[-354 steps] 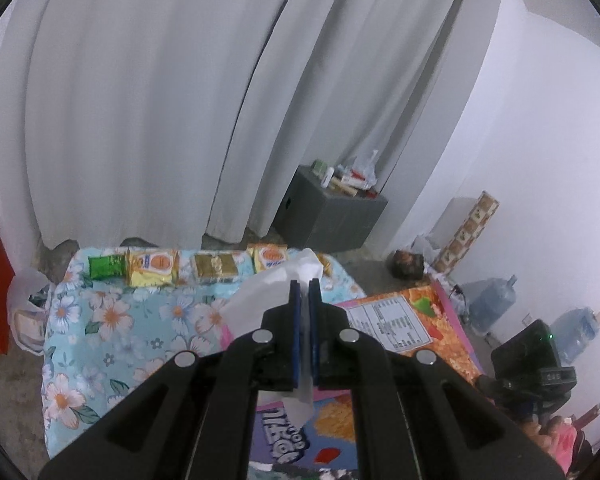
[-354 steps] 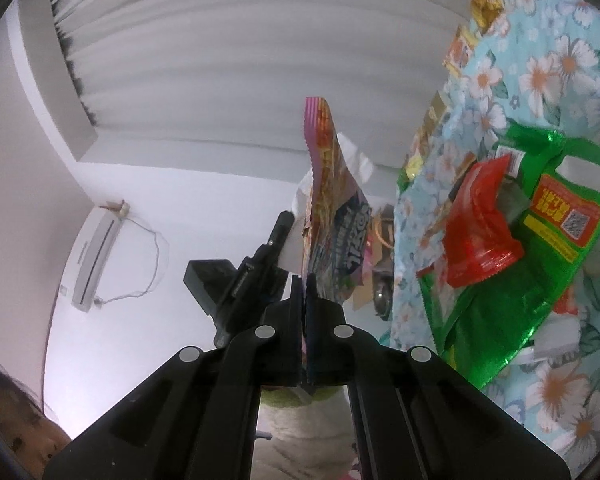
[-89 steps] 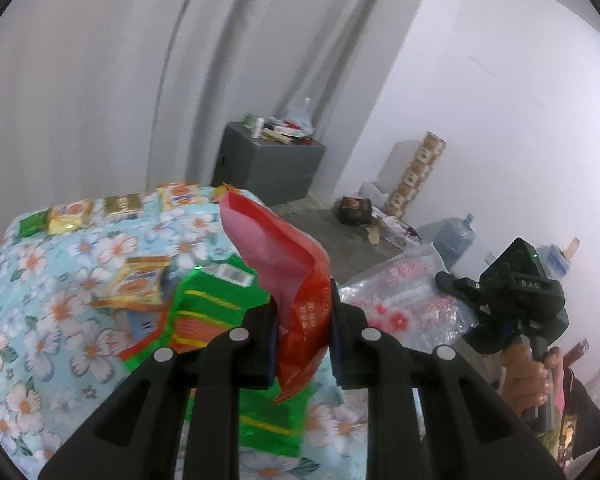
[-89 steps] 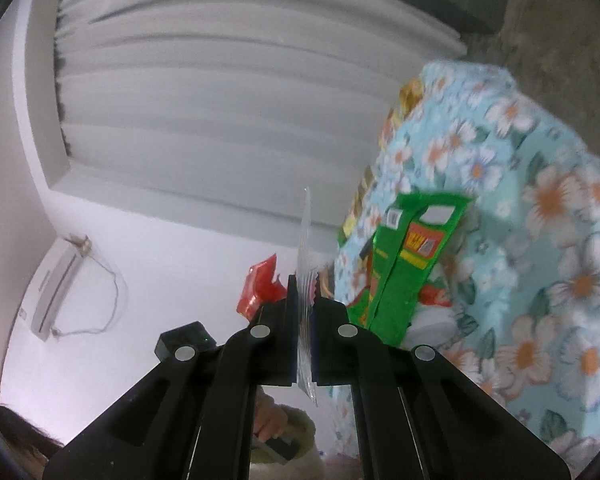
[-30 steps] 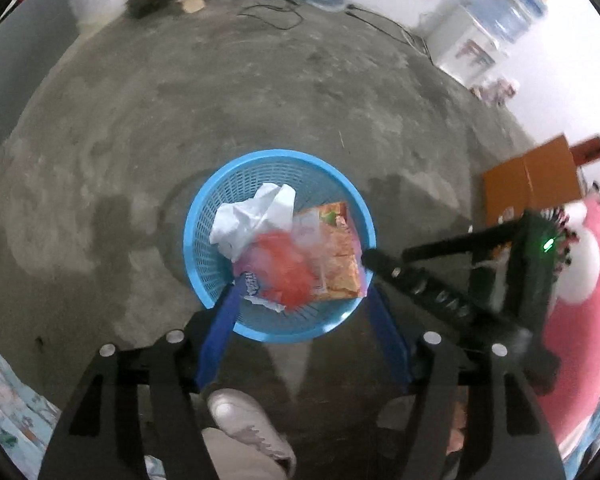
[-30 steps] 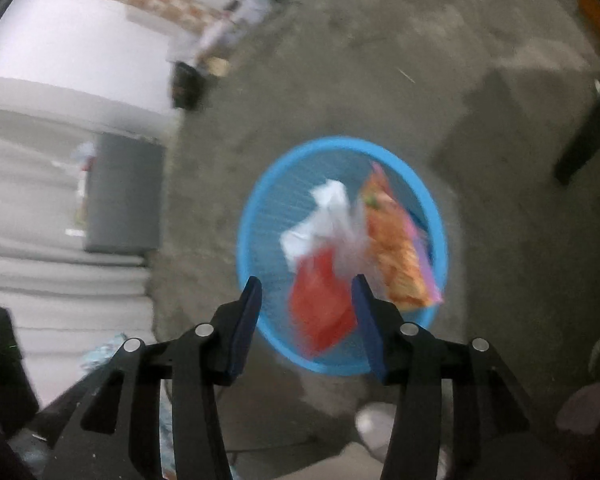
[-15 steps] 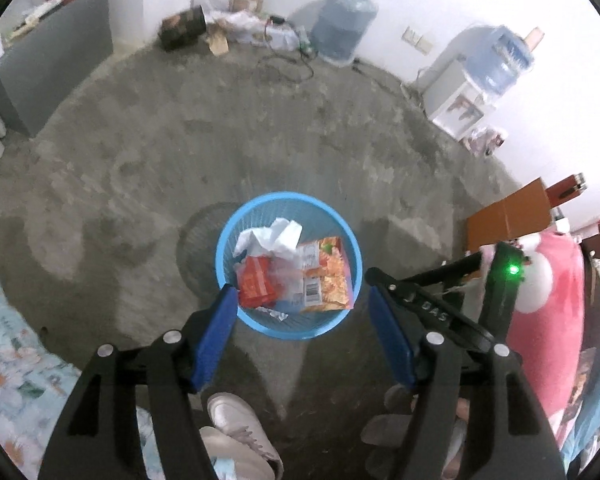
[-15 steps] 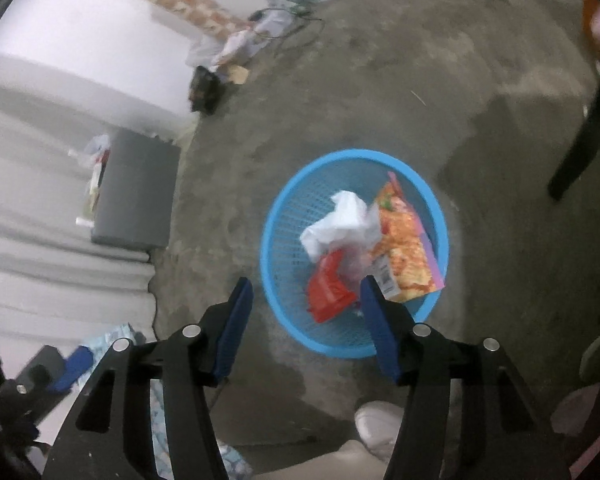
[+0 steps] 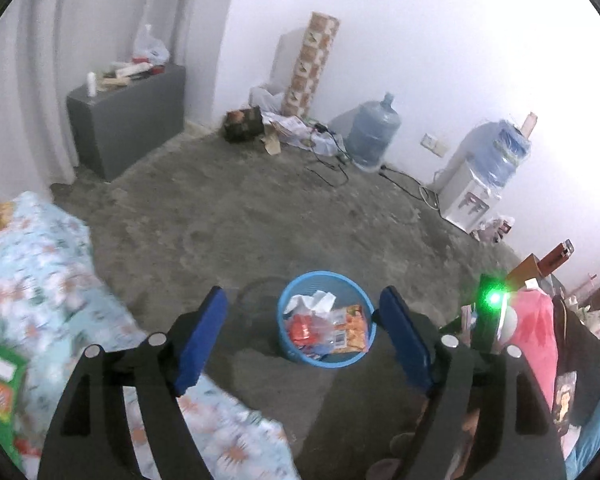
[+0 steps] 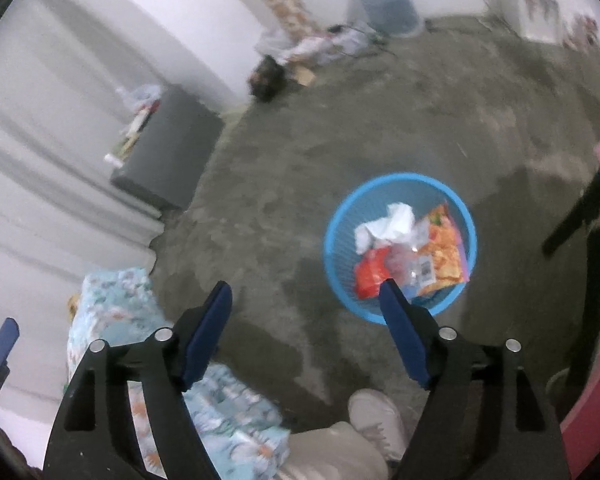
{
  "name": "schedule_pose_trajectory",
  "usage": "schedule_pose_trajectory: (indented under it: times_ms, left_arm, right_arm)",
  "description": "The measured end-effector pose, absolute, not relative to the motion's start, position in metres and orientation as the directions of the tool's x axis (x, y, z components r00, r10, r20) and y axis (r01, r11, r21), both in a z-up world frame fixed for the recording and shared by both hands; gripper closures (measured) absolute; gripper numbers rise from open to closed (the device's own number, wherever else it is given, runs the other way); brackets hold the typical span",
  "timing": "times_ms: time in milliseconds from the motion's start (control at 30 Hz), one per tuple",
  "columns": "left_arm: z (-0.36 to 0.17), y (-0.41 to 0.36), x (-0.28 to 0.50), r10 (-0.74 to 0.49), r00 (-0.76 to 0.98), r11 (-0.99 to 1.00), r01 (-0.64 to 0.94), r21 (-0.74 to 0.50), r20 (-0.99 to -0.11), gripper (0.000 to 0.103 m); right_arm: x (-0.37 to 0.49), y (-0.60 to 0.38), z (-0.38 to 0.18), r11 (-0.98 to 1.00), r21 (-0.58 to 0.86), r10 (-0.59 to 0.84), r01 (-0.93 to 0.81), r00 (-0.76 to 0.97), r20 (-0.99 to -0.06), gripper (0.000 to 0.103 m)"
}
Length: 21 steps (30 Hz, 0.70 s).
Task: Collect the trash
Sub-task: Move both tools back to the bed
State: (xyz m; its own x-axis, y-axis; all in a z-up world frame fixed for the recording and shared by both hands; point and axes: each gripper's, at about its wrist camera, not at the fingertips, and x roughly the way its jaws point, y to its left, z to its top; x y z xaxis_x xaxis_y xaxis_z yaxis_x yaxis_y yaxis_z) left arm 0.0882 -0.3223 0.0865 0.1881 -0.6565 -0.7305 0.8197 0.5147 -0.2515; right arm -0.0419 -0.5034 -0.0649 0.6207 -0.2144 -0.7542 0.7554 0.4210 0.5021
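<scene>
Left wrist view: left hand-held gripper (image 9: 302, 320) empty, jaws opening wide; past its tips a round blue mesh basket (image 9: 288, 350) on the concrete floor holds crumpled white paper (image 9: 312, 302), red wrapper (image 9: 300, 328), orange snack bag (image 9: 354, 330). Right hand-held gripper (image 10: 306, 290) likewise empty, jaws opening

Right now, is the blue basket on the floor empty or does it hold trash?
It holds trash: the blue basket contains white paper, a red wrapper and an orange packet.

Rough grey concrete floor (image 9: 260, 208), printed floral cloth (image 9: 40, 280).
At six o'clock, blue plastic mesh basket (image 9: 286, 350) with glossy foil wrappers (image 9: 350, 330) and crumpled white paper (image 9: 312, 302).
</scene>
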Motion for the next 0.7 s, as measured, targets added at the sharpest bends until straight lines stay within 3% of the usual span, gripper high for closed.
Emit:
schedule_pose_trajectory:
  times_ms: [367, 700]
  left_arm:
    - [0.134, -0.166, 0.105, -0.664, 0.367, 0.641, 0.727, -0.244, -0.651, 0.015]
    - [0.151, 0.023, 0.155, -0.493, 0.639, 0.868, 0.406, -0.287, -0.59, 0.013]
  right_arm:
    - [-0.011, -0.435, 0.002, 0.621, 0.512, -0.128, 0.593, 0.722, -0.68, 0.026]
    - [0.043, -0.371, 0.024, 0.724, 0.591, 0.116, 0.357, 0.78, -0.615, 0.025]
